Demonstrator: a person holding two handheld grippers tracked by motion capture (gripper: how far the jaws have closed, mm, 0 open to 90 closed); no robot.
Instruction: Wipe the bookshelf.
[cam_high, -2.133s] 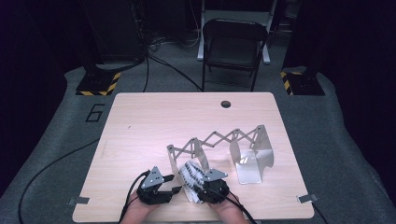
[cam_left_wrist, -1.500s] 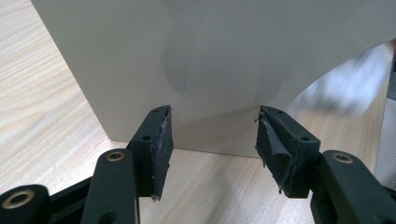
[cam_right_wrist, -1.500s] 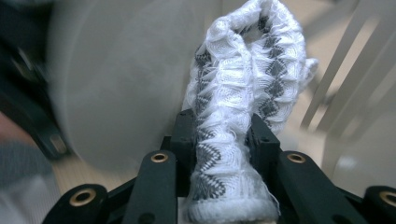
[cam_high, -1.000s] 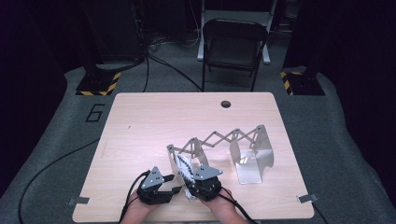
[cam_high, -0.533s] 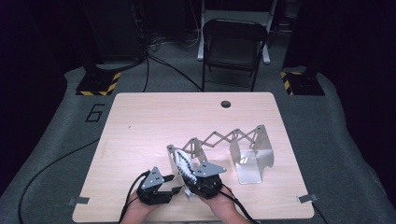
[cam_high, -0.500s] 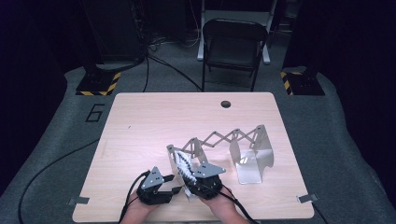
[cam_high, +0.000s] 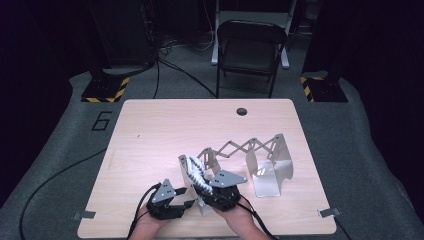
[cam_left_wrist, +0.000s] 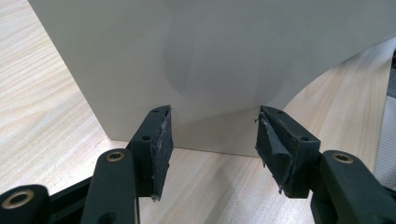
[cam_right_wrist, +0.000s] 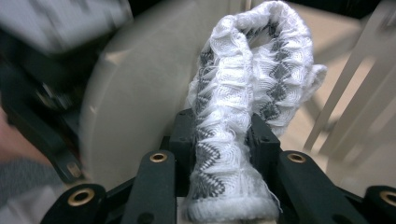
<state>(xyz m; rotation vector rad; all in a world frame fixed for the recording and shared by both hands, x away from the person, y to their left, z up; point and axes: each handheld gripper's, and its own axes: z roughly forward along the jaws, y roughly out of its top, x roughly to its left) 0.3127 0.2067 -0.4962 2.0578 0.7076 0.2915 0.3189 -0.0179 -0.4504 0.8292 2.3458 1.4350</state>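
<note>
A white sock (cam_high: 195, 173) with grey zigzag bands stands up from my right gripper (cam_high: 207, 192), which is shut on its lower part near the table's front edge. In the right gripper view the sock (cam_right_wrist: 243, 88) rises between the jaws of that gripper (cam_right_wrist: 222, 128) and folds over at the top, beside a pale curved metal plate (cam_right_wrist: 140, 107). An expanding metal rack (cam_high: 240, 150) with a scissor linkage lies across the table's right half. My left gripper (cam_high: 186, 203) is open just left of the rack's near end plate (cam_left_wrist: 210, 60), with nothing between the jaws of the gripper (cam_left_wrist: 212, 128).
The rack's far end plates (cam_high: 270, 170) stand at the right. A round hole (cam_high: 242, 111) sits near the table's back edge. A folding chair (cam_high: 249, 50) stands behind the table. Cables trail over the floor at the left (cam_high: 55, 175).
My right gripper has carried the sock a little left and away, up against the rack's near end plate, and the sock now stands more upright. The left gripper has barely moved.
</note>
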